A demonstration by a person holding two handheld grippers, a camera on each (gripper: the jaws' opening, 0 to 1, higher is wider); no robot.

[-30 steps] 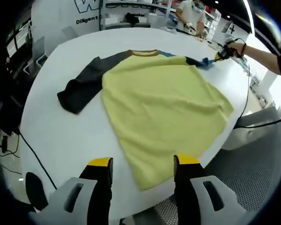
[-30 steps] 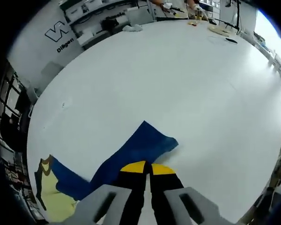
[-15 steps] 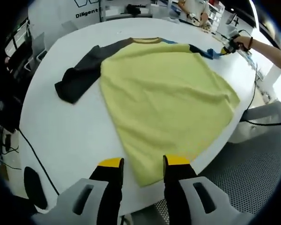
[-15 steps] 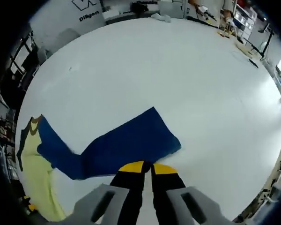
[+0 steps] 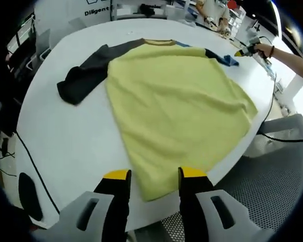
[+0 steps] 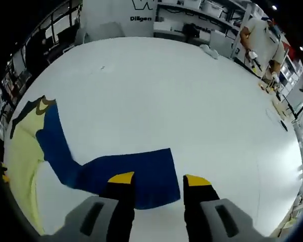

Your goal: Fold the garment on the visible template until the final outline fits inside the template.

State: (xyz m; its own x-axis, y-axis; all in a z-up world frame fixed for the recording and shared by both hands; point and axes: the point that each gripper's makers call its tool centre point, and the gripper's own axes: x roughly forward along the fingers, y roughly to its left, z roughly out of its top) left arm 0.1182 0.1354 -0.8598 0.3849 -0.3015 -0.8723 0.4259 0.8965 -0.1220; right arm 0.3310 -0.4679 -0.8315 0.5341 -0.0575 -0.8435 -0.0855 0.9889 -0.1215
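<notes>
- Yellow shirt point(image 5: 177, 108) lies flat on the white counter point(image 5: 70, 146); a cable point(image 5: 33, 169) trails beside it.
- Left gripper point(image 5: 154, 176) fingers released over the hem.
- Right gripper point(image 6: 159, 180) fingers released above the blue sleeve point(image 6: 116, 171).
- A person point(image 6: 260, 38) stands beyond the counter.

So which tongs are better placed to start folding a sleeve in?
Probably right: the right tongs stand open directly over the blue sleeve cuff. The left tongs, also open, straddle the yellow hem, well away from the dark sleeve.
</notes>
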